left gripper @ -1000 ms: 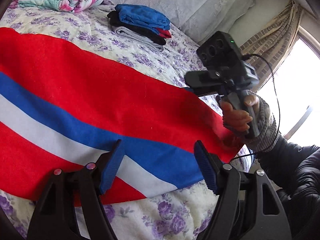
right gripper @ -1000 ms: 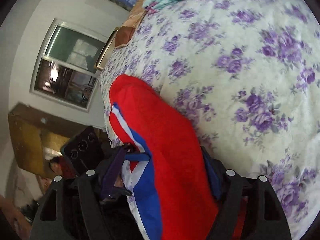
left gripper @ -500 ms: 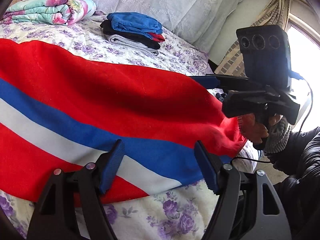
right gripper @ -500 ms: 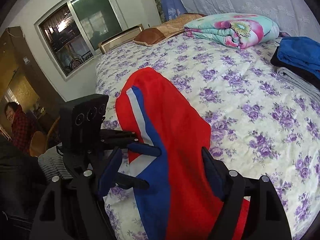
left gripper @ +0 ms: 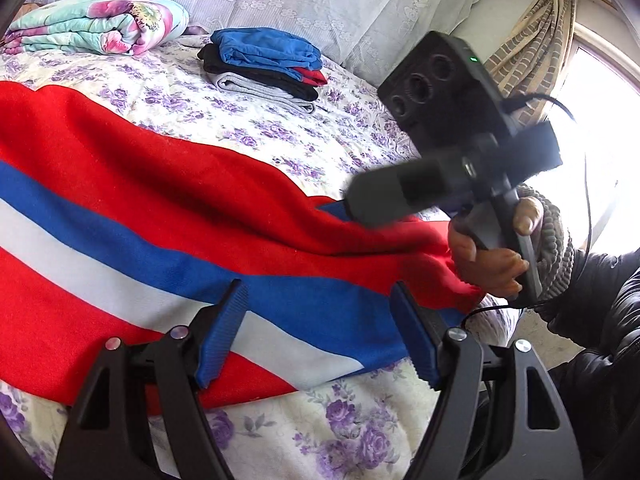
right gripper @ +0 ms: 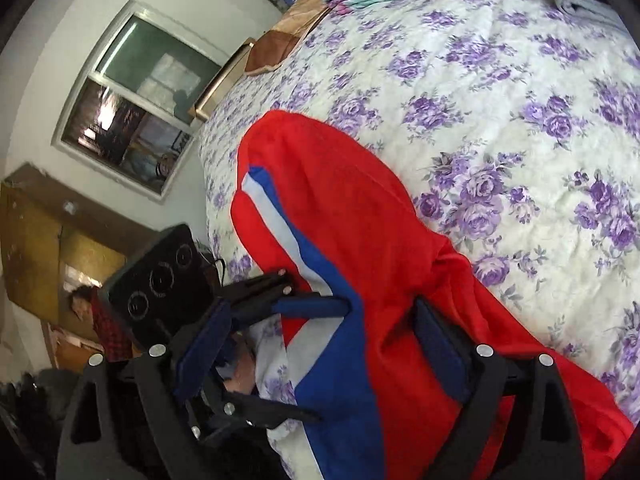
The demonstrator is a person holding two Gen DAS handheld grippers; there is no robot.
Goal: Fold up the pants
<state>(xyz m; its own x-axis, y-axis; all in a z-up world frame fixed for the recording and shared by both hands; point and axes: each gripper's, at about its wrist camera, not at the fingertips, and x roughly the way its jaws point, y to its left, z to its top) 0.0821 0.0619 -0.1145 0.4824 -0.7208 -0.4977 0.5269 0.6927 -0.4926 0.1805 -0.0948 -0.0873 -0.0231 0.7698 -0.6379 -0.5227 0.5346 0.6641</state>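
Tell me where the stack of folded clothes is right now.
In the left wrist view the stack of folded clothes sits at the far side of the bed, right of the rolled floral quilt, beyond the red pants.

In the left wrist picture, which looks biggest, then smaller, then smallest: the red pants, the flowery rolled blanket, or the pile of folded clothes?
1. Red pants, biggest by far, though nearest the camera.
2. Flowery rolled blanket.
3. Pile of folded clothes, smallest, but only a little smaller than the blanket; both lie far back on the bed, so that order is unsure.
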